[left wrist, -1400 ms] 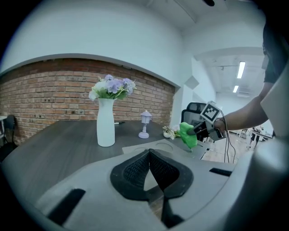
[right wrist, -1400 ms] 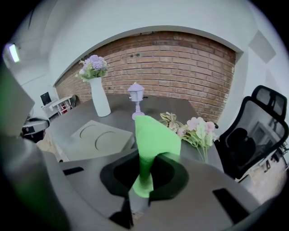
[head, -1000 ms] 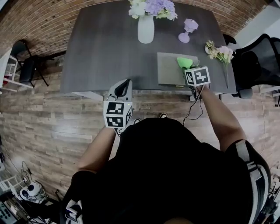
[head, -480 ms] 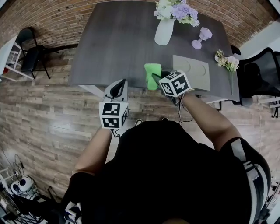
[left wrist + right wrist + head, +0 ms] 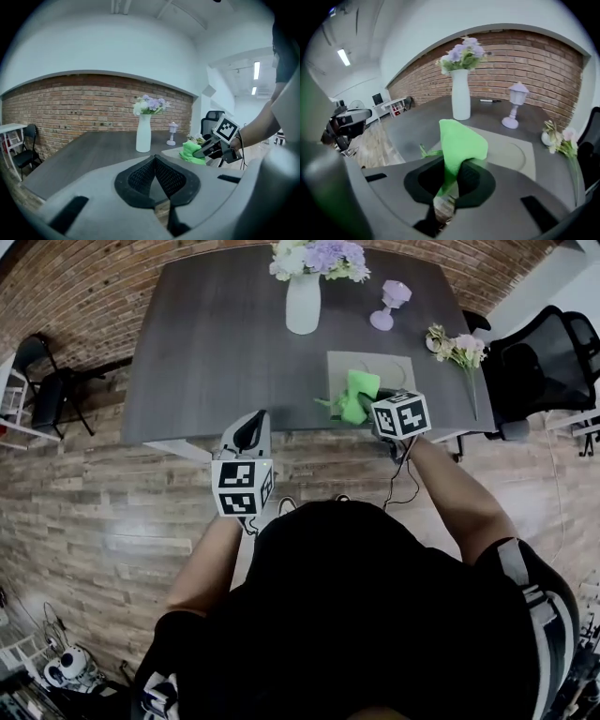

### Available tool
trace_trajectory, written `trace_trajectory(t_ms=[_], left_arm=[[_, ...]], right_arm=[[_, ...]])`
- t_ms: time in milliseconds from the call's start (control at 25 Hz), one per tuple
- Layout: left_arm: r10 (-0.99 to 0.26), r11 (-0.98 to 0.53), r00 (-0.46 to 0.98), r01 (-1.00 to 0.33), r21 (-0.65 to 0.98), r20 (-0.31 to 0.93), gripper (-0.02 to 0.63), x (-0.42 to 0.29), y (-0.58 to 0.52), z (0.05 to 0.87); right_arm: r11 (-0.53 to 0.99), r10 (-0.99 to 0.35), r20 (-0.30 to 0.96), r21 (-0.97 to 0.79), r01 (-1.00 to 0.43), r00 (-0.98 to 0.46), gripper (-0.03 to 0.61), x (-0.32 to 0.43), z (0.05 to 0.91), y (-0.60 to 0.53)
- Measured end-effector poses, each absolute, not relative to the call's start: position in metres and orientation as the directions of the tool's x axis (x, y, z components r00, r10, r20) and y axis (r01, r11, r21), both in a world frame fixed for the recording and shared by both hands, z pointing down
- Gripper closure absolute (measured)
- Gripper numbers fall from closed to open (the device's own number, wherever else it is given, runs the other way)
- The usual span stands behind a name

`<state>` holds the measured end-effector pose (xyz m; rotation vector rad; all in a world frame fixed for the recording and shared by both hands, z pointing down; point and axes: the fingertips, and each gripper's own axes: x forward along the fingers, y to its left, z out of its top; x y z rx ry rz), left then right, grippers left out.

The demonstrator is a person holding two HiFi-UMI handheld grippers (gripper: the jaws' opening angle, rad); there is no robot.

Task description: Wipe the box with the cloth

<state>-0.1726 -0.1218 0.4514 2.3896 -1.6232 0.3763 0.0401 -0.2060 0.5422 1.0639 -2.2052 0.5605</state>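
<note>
Nearest the person, the left gripper (image 5: 251, 430) is held short of the table's (image 5: 206, 348) near edge. Its jaws are pressed together with nothing between them. A little further on, the right gripper (image 5: 451, 177) is seen with its jaws pinching the green cloth (image 5: 459, 138) by a lower fold, so that the rest stands up in a loose peak above them.

The cloth is judged soft, light and limp. It would be best kept bunched in the jaws, with a free flap left to drag flat over the surface.

The cloth is held over the near edge of the box (image 5: 380, 367). Whether it touches the box cannot be told. The box is a flat grey one lying on the table toward the right side. It is judged stiff and fairly light, so under a firm stroke it might slide. It could be steadied at a bare corner by the idle gripper.

Beyond it stand a white vase (image 5: 303, 304) of flowers and a small lilac lamp (image 5: 389, 304).
</note>
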Motion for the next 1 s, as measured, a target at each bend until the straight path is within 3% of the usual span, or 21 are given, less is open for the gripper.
trace_trajectory(t_ms=[280,440,800,1000], left_arm=[[-0.822,-0.475,0.461,-0.879,0.043,0.333,0.606,-0.071,-0.135,0.454],[-0.808,-0.524,0.5,-0.852,0.008,0.313,0.606,-0.029,-0.145,0.446],[-0.826,-0.534,0.525,-0.846,0.017,0.204,0.606,0.045,-0.168,0.396],[-0.868,-0.471,0.473,-0.881,0.054,0.153,0.606,0.046,-0.182,0.369]], right_arm=[[0.378,-0.656,0.684,-0.066,-0.924,-0.317,0.537,0.203,0.553,-0.202],[0.318,-0.738,0.621,-0.027,-0.948,-0.265,0.537,0.259,0.534,-0.196],[0.351,-0.877,0.355,0.01,-0.936,-0.325,0.535,0.263,0.43,-0.214],[0.471,-0.866,0.183,-0.017,-0.882,-0.466,0.535,0.237,0.373,-0.222]])
